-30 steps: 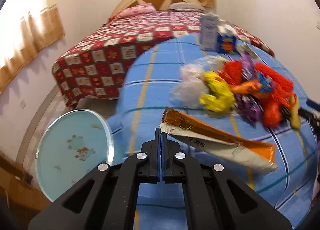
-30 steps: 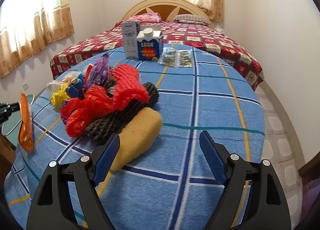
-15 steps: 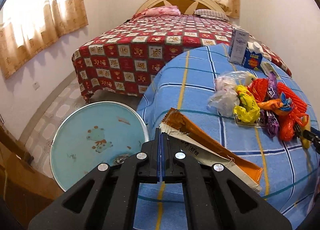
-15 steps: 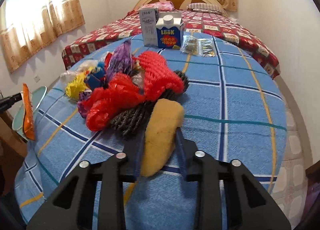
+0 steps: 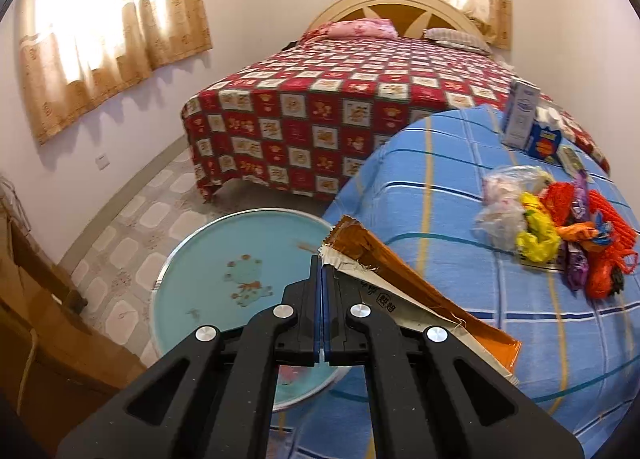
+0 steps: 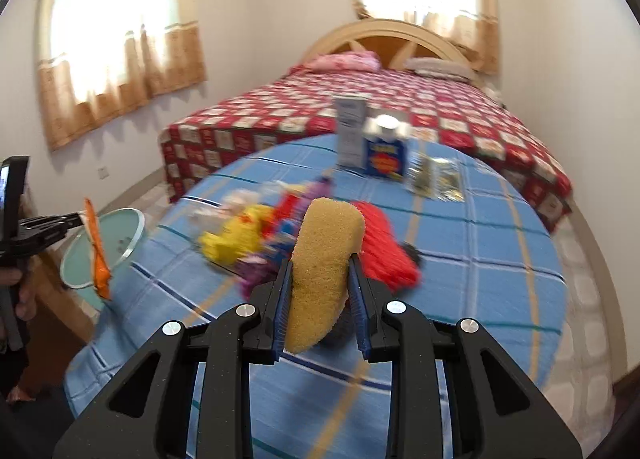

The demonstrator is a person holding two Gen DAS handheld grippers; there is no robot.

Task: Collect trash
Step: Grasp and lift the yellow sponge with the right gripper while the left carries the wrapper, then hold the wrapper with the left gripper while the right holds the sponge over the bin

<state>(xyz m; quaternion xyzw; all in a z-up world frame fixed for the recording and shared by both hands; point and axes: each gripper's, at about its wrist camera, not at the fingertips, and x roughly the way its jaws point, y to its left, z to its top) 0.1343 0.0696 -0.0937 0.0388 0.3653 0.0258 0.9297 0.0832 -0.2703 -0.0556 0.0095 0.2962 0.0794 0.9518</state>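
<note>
Two grabs are live right now, one per hand.

Left wrist view: my left gripper point(image 5: 321, 259) has its fingers pinched fully together on the torn top edge of the orange wrapper point(image 5: 404, 283). A second ago that wrapper hung over the blue table point(image 5: 440, 187); now its held end sits over the rim of the round teal tray point(image 5: 224, 259) on the floor side, while the long tail trails back to the right over the table edge. I read that as a carry toward the tray, drop not yet done. The wrapper leaves the fingers at their tips and runs off to the right, with the silver inside face up beside the right finger.

Right wrist view: my right gripper point(image 6: 320, 283) was wide open a second ago with the yellow sponge point(image 6: 324, 271) lying ahead on the table. Now the fingers are narrow and clamped on both of its sides, with the sponge standing upright between the blue pads and its rounded top poking well above the tips. The frame is motion-blurred and the trash pile point(image 6: 280, 235) sits behind and below the sponge, so I judge it's lifted clear. Cartons point(image 6: 372, 143) are untouched at the far edge.

Next, I'd take both items to the tray.
</note>
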